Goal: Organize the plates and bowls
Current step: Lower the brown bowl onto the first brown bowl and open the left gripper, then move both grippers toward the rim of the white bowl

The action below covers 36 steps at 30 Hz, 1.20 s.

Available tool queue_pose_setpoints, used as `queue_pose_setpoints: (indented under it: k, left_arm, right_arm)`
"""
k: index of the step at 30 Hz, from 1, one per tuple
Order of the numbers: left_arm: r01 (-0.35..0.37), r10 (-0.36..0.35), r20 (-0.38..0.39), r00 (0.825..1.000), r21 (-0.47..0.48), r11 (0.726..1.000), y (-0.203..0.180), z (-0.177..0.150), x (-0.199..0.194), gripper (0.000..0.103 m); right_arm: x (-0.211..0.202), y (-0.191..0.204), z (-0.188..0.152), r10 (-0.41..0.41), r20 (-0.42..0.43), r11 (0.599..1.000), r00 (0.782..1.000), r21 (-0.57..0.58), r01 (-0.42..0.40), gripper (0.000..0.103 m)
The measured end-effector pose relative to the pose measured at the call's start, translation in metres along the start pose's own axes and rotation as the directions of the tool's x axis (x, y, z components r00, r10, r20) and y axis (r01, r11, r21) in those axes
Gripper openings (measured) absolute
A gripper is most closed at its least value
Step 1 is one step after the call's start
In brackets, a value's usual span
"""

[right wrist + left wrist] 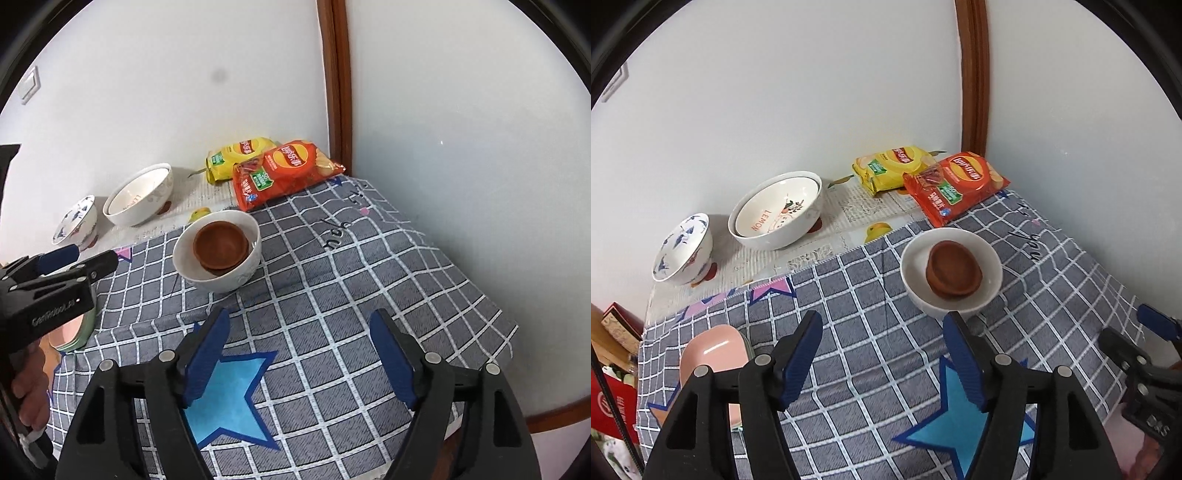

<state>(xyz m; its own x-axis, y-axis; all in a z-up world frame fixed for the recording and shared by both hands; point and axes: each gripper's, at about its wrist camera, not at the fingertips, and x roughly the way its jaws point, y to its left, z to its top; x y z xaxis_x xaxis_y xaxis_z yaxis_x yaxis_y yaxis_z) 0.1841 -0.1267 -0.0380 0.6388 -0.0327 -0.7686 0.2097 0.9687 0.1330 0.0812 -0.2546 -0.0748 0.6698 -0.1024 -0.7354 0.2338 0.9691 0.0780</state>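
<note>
A white bowl (pixel 986 291) (pixel 243 271) stands on the grey checked cloth with brown bowls (pixel 955 273) (pixel 221 245) nested inside it. My left gripper (pixel 882 325) hovers just short of it, open and empty. My right gripper (pixel 301 321) hangs open over the cloth, nearer than the bowl, also empty. At the back left a large white bowl with a "LEMON" bowl inside (pixel 775 214) (pixel 138 195) leans tilted, beside a blue-patterned bowl (pixel 683 251) (pixel 75 219). Pink plates (pixel 713 354) (pixel 70 332) lie stacked at the left, partly hidden by the left gripper.
A yellow chip bag (pixel 894 168) (pixel 236 153) and a red chip bag (pixel 956 184) (pixel 284 168) lie against the wall at the back. White walls close the back and right; the cloth's edge drops off at the right. A hand (pixel 31 384) holds the left gripper.
</note>
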Motion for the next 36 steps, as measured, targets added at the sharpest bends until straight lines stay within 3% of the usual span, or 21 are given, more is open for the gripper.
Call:
queue_pose_setpoints:
  k: [6, 18, 24, 29, 34, 36]
  left_arm:
    - [-0.001, 0.001, 0.032, 0.999, 0.025, 1.0, 0.003, -0.009, -0.015, 0.066]
    - [-0.012, 0.012, 0.052, 0.999, 0.012, 1.0, 0.012, -0.015, -0.023, 0.066]
    - [0.063, -0.063, -0.008, 0.998, -0.013, 0.998, 0.023, -0.004, -0.009, 0.066]
    - [0.061, -0.062, -0.019, 0.998, -0.026, 0.998, 0.028, 0.007, 0.007, 0.066]
    - [0.062, -0.064, -0.045, 0.997, -0.05, 0.997, 0.033, 0.019, 0.03, 0.066]
    - [0.072, -0.076, -0.069, 0.995, -0.054, 0.996, 0.033, 0.023, 0.043, 0.066]
  right_arm:
    - [-0.003, -0.002, -0.007, -0.04, 0.056, 0.999, 0.998, 0.006, 0.04, 0.078]
    - [-0.001, -0.006, -0.011, 0.003, 0.019, 0.999, 1.0, -0.035, -0.002, 0.078]
    - [0.002, -0.001, 0.001, -0.008, 0.021, 0.999, 1.0, -0.039, 0.009, 0.079]
    - [0.011, 0.004, 0.014, 0.019, 0.061, 0.999, 0.998, -0.044, -0.016, 0.079]
    - [0.033, 0.011, 0.03, -0.01, 0.064, 0.998, 0.998, -0.059, 0.014, 0.079]
    - [0.046, 0.011, 0.039, 0.019, 0.045, 0.999, 0.999, -0.041, -0.017, 0.079]
